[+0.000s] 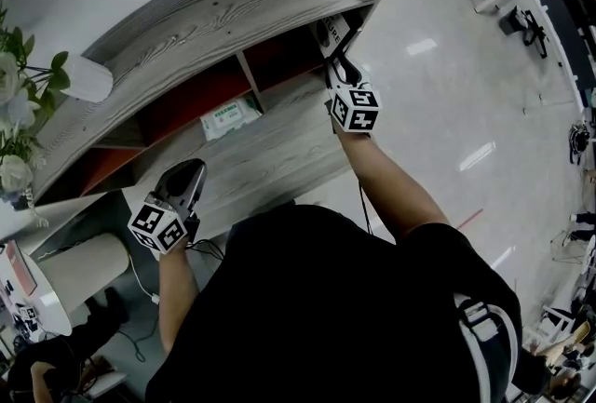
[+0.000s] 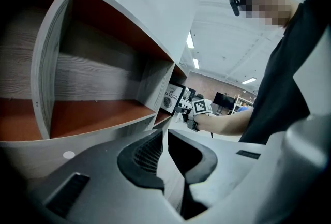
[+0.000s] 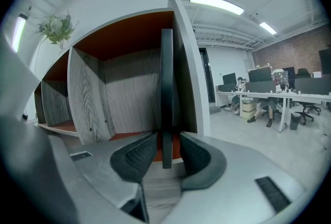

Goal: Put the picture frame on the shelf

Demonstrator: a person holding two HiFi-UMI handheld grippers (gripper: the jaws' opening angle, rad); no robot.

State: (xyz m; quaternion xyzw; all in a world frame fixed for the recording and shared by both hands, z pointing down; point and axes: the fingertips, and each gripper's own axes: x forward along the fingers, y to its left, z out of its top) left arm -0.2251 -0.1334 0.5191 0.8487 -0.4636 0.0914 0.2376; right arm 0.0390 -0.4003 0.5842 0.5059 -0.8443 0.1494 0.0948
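The picture frame, black with a white print, stands upright in the right-end compartment of the curved grey wood-grain shelf. In the right gripper view its dark edge runs straight up between the two pads, with a gap on each side. My right gripper is open around that edge, just outside the compartment mouth. My left gripper hovers low at the shelf's left part, jaws together and nothing between them. From the left gripper view the frame shows far off beside the right hand.
A white packet with a green label lies in the middle compartment. A white vase with a plant stands on the shelf top at left. Office desks with seated people stand far right, across a glossy floor.
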